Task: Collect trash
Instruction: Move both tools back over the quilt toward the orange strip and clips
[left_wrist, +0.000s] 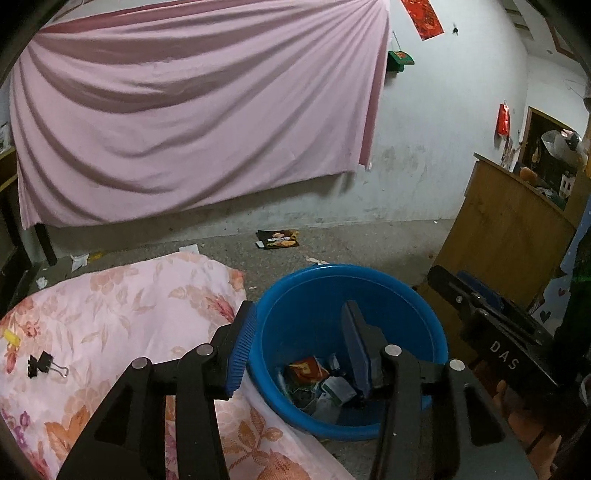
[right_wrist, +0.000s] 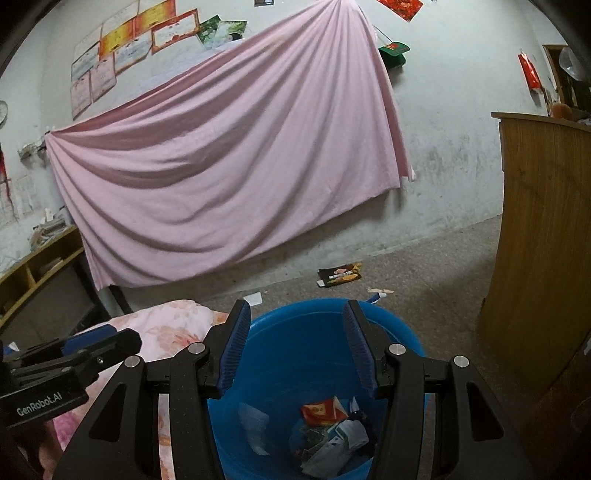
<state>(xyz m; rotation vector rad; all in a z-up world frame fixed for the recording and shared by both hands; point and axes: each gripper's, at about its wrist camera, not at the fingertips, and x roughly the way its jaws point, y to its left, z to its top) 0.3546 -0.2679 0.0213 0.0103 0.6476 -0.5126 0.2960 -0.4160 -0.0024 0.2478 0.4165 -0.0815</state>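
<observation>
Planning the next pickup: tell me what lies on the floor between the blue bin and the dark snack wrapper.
In the right wrist view, a small pale scrap lies between the blue bin and the dark snack wrapper; otherwise bare concrete.

Pink sheet (right_wrist: 229, 155) hangs beside wooden cabinet (right_wrist: 543, 240).

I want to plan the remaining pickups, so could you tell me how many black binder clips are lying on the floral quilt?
1. The black binder clip lies on the floral quilt, left of the blue bucket. The grippers cover part of the quilt, so others may be hidden.
</observation>
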